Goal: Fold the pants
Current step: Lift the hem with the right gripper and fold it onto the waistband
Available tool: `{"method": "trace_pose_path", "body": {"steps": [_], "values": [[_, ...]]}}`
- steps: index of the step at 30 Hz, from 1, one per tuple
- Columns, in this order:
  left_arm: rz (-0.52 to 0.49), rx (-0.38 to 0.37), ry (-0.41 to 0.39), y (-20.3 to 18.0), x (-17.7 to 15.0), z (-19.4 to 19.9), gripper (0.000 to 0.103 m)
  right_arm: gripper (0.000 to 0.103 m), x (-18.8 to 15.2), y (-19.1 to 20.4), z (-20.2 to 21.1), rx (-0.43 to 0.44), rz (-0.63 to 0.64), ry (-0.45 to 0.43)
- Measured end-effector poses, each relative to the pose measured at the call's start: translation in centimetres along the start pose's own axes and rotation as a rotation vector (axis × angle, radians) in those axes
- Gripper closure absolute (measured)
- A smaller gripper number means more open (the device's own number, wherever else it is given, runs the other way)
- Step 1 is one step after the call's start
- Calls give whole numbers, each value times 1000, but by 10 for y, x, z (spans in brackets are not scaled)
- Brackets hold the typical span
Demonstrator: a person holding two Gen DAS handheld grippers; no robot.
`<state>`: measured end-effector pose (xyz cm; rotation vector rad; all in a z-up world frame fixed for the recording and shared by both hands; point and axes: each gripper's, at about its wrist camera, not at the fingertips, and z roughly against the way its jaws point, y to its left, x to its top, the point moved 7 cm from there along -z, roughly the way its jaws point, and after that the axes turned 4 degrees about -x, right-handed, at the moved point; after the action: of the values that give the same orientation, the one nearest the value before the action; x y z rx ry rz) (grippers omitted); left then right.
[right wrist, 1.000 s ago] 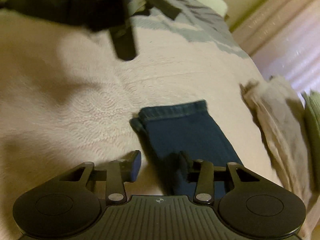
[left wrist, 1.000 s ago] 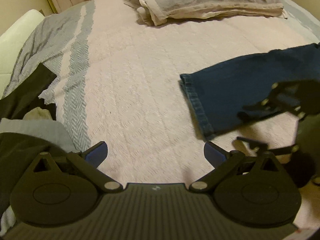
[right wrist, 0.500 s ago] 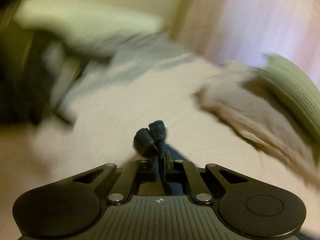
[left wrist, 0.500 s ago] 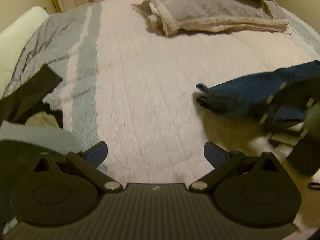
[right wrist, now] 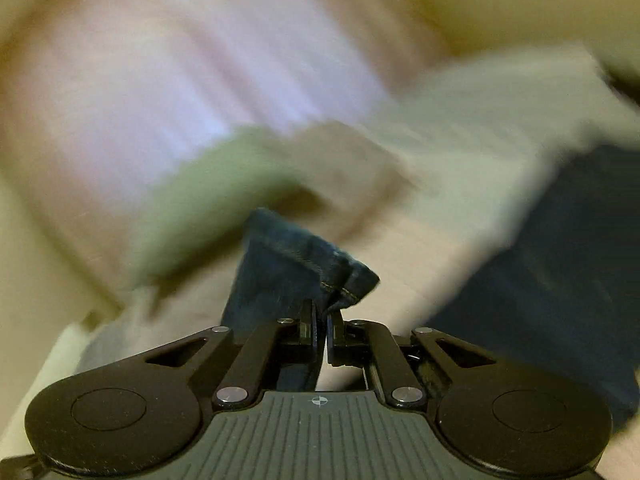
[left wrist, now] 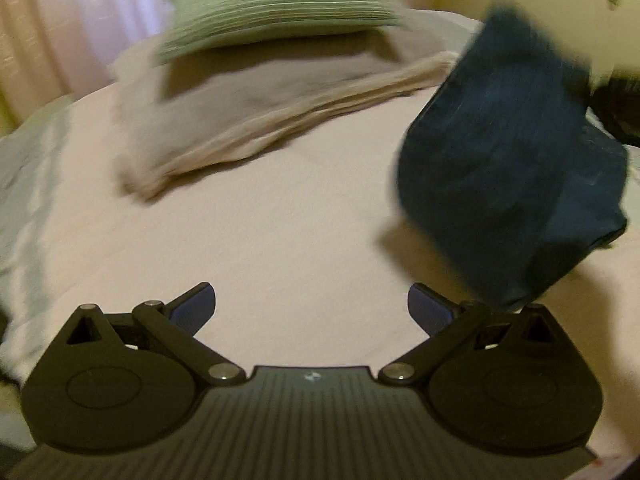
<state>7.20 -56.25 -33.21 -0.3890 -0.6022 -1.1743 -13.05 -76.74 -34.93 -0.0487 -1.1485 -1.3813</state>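
Two matching handheld grippers, matte black. The left gripper [left wrist: 311,307] has two round housings flanking a ribbed grey centre plate bearing a small crosshair mark. From the plate, slim linkage arms with silver pivot screws reach forward to blue-padded fingertips [left wrist: 198,303]. The right gripper [right wrist: 323,334] shows the same round housings, ribbed plate, crosshair mark and silver screws beside triangular cut-outs

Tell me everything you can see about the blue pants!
The pants are dark blue denim with a stitched hem. The right gripper is shut on the hem end, which bunches up just past its fingers. In the left wrist view the cloth is lifted and hangs in a folded hump, its lower part reaching down to the pale bedspread and casting a shadow there. The left gripper is open and not touching them. Both views are blurred.
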Motion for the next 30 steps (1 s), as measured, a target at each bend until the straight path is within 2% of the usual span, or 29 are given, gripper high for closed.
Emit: {"method": "trace_pose_path", "body": {"steps": [3, 8, 9, 11, 13, 14, 15, 16, 18, 20, 24, 27, 28, 30], "values": [[-33, -56, 23, -49, 20, -32, 2, 102, -19, -63, -30, -90, -99, 115], [-128, -136, 46, -112, 36, -68, 2, 102, -22, -77, -37, -80, -124, 160], [-153, -144, 47, -120, 40, -73, 2, 102, -20, -74, -35, -66, -134, 163], [-180, -155, 39, -128, 48, -77, 2, 102, -1, -59, -14, 22, -142, 127], [-188, -152, 16, -130, 58, -78, 2, 102, 22, -36, 11, 143, -68, 37], [-188, -149, 7, -130, 61, -78, 2, 102, 29, -30, 14, 172, -22, 7], [-184, -146, 1, -129, 65, -80, 2, 102, 29, -31, 11, 158, 25, 2], [-182, -144, 1, -128, 67, -81, 2, 102, 23, -42, 0, 118, 31, 47], [-180, -145, 18, -125, 65, -88, 2, 102, -5, -79, -33, -23, -17, 215], [-185, -146, 41, -125, 60, -95, 2, 102, -21, -95, -44, -109, 19, 275], [-219, -161, 62, -124, 52, -104, 2, 100, -24, -88, -43, -141, 120, 237], [-255, -177, 81, -121, 47, -116, 6, 97, -25, -88, -37, -156, 118, 238], [-261, -188, 85, -120, 45, -118, 9, 96, -24, -87, -34, -167, 124, 236], [-260, -217, 96, -115, 47, -121, 17, 87, -17, -83, -26, -215, 148, 212]]}}
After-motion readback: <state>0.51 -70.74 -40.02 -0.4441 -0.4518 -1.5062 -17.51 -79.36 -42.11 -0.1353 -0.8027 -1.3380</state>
